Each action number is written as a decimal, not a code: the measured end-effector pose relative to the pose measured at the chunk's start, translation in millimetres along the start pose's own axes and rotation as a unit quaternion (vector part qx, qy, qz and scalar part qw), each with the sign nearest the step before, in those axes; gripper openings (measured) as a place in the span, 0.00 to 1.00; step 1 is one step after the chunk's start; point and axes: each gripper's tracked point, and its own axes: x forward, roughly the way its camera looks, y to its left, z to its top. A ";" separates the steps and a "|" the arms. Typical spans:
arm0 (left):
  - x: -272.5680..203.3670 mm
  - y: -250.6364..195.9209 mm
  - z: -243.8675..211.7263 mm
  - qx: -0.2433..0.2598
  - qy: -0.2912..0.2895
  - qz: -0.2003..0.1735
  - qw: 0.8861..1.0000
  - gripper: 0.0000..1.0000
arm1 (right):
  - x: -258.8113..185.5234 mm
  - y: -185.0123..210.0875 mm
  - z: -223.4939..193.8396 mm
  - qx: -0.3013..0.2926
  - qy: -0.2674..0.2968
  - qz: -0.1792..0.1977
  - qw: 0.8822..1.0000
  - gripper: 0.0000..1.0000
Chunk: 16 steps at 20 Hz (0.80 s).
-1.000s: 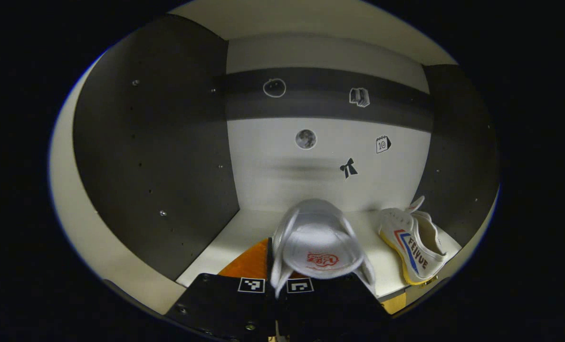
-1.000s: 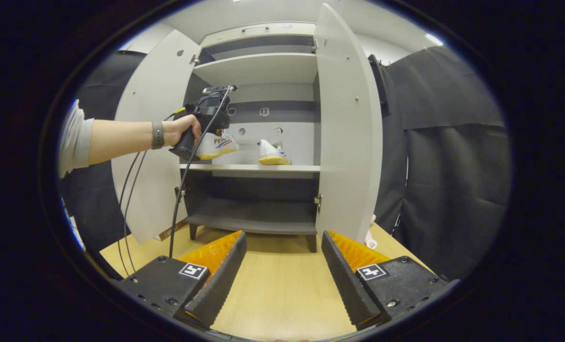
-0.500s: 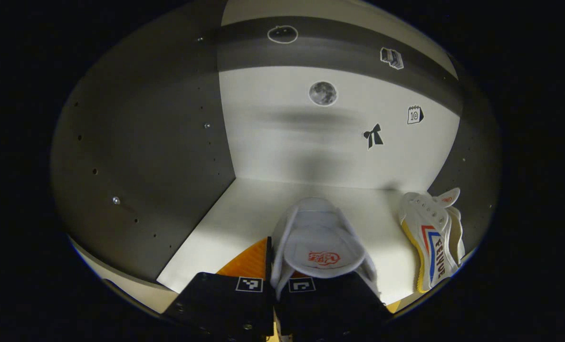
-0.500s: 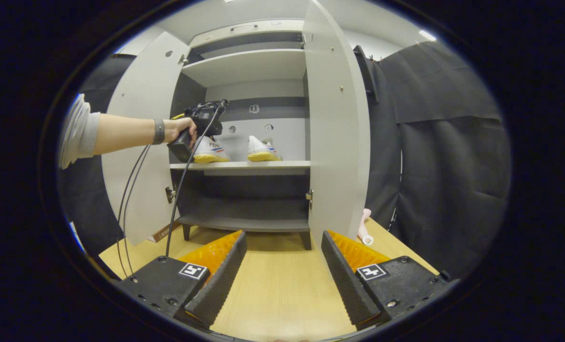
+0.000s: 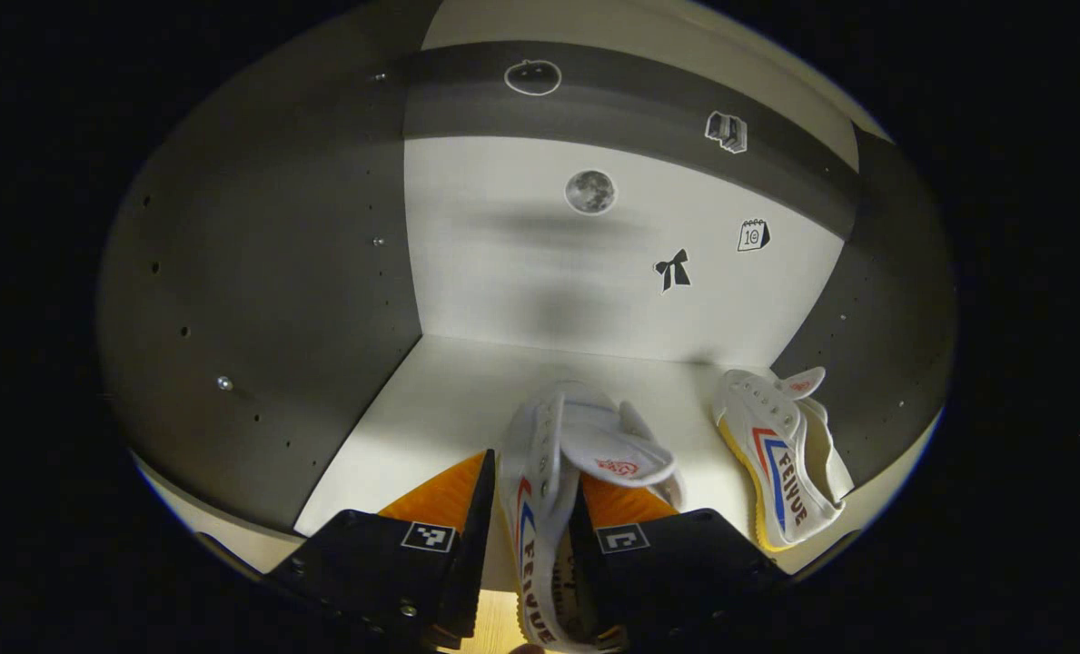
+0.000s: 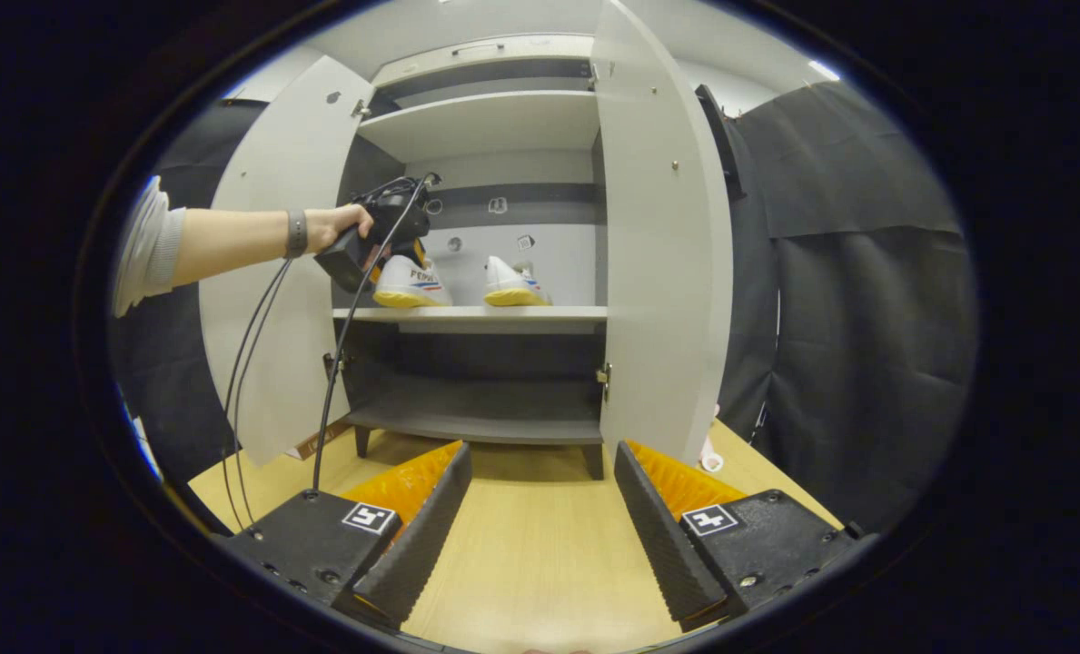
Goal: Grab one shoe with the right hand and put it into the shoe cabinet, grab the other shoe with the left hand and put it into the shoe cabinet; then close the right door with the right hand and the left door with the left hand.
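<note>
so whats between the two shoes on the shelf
Only bare shelf: a gap parts the left shoe from the right shoe, in both views.

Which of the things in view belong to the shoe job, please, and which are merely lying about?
Job:
left shoe, between the left gripper fingers
second shoe, on the shelf
left door and right door, both open
right gripper, open

Lying about:
pink object by the cabinet
wall stickers

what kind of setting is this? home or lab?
Likely a staged recording booth, not a home: a shoe cabinet stands on a wooden table, black cloth hangs around it, and a person's hand holds a cabled left gripper at the shelf.
</note>
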 end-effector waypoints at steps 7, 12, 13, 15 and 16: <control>-81.1 -12.7 17.2 0.018 -0.108 -0.041 0.993 0.47 | -4.1 7.3 -0.1 -0.009 0.000 0.013 1.000 0.99; -179.5 -20.0 -11.1 0.029 -0.221 -0.087 0.971 0.45 | -12.7 13.5 8.9 -0.012 -0.011 0.024 1.000 1.00; -197.0 -17.4 -20.4 0.033 -0.250 -0.085 0.964 0.45 | -15.9 15.9 12.1 -0.013 -0.014 0.027 0.999 0.99; -229.9 -6.9 -48.1 0.040 -0.295 -0.068 0.952 0.45 | -22.8 20.7 19.1 -0.008 -0.022 0.038 0.999 1.00; -247.5 -3.9 -66.5 0.040 -0.311 -0.063 0.947 0.44 | -25.9 23.1 21.0 -0.005 -0.024 0.042 0.999 0.99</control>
